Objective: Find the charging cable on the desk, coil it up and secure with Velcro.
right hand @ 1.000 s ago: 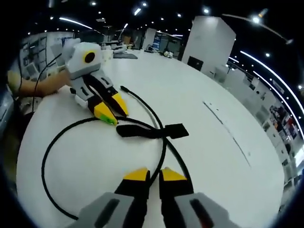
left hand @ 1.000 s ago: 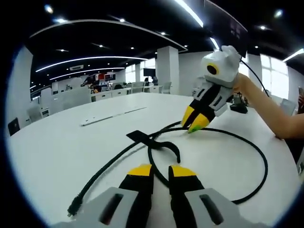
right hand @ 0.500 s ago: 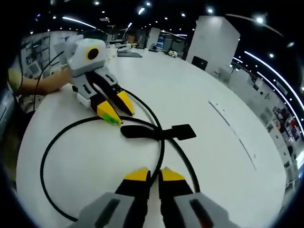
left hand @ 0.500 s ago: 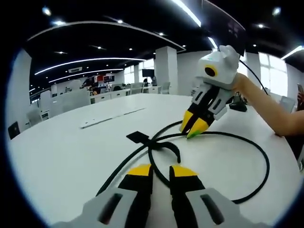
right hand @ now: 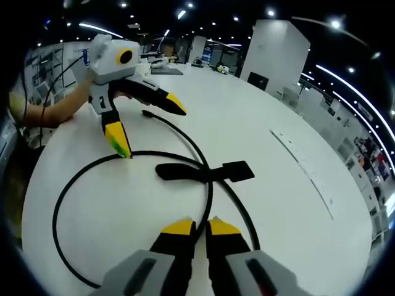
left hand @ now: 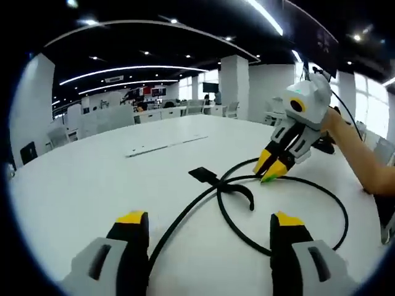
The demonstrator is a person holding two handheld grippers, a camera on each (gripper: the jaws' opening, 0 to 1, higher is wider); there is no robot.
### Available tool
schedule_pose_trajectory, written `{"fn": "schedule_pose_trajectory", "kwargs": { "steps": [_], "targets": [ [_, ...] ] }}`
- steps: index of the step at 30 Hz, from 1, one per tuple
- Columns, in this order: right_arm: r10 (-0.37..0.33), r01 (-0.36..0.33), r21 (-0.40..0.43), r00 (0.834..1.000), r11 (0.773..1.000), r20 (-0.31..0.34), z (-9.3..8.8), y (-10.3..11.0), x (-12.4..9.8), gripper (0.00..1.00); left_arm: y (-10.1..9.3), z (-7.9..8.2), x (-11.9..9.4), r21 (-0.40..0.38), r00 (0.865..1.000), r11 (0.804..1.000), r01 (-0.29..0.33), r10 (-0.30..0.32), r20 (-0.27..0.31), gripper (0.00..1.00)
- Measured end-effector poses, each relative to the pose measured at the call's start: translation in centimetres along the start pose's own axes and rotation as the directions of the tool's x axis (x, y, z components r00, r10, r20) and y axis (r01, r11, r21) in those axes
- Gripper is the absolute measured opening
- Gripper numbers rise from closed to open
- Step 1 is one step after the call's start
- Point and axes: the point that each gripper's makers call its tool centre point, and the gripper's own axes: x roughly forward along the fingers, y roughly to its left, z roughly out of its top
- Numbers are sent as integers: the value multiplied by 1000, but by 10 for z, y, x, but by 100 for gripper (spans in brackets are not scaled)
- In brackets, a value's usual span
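A black charging cable [left hand: 321, 191] lies in one big loop on the white table [left hand: 80, 185]. A black Velcro strap [left hand: 213, 180] crosses it where the strands meet. My left gripper [left hand: 209, 218] is open wide, and a straight cable strand runs down between its jaws. In the right gripper view the cable [right hand: 68, 197], strap [right hand: 197, 172] and table [right hand: 284, 209] appear again. There the left gripper [right hand: 148, 125] stands spread over the plug end. My right gripper [right hand: 201, 227] is shut with the loop pinched at its tips; from the left view, the right gripper [left hand: 272, 171] touches the cable.
A person's forearm [left hand: 364, 163] reaches in from the right; the other forearm [right hand: 55, 111] is at the left. A thin slot strip [left hand: 166, 146] lies on the far tabletop. Office desks and a pillar [right hand: 271, 55] stand beyond the table edge.
My left gripper's jaws have swung from shut to wide open, and it has shifted slightly. The right gripper stays shut at the same spot on the loop.
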Motion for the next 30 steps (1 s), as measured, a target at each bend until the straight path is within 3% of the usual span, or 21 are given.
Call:
{"fn": "schedule_pose_trajectory", "kwargs": {
  "steps": [2,4,6,9,13,18,25,30],
  "targets": [
    [-1,1,-3,1000,1000,-3,0,1,0,9,2,0,-1,35,1000,999,-10,10,-13,71],
    [-3,3,-4,1000,1000,-5,0,1,0,9,8,-4,0,49,996,998,-39,43,-73,65],
    [-5,5,-1,1000,1000,-6,0,1,0,9,9,-9,5,49,987,998,-34,42,-158,67],
    [-5,5,-5,1000,1000,-6,0,2,0,9,5,-18,8,63,970,997,-38,52,-238,69],
    [-7,7,-10,1000,1000,-8,0,0,0,9,-3,-17,11,40,966,998,-39,48,-254,69],
    [-9,9,-14,1000,1000,-10,1,-1,0,9,-3,-18,8,51,947,997,-61,74,-313,67],
    [-21,21,-13,1000,1000,-15,0,-2,0,10,-4,-20,3,51,923,996,-75,89,-374,56],
    [-27,27,-13,999,1000,-20,-2,0,-2,11,-7,-19,5,86,918,995,-59,88,-387,49]
  ]
}}
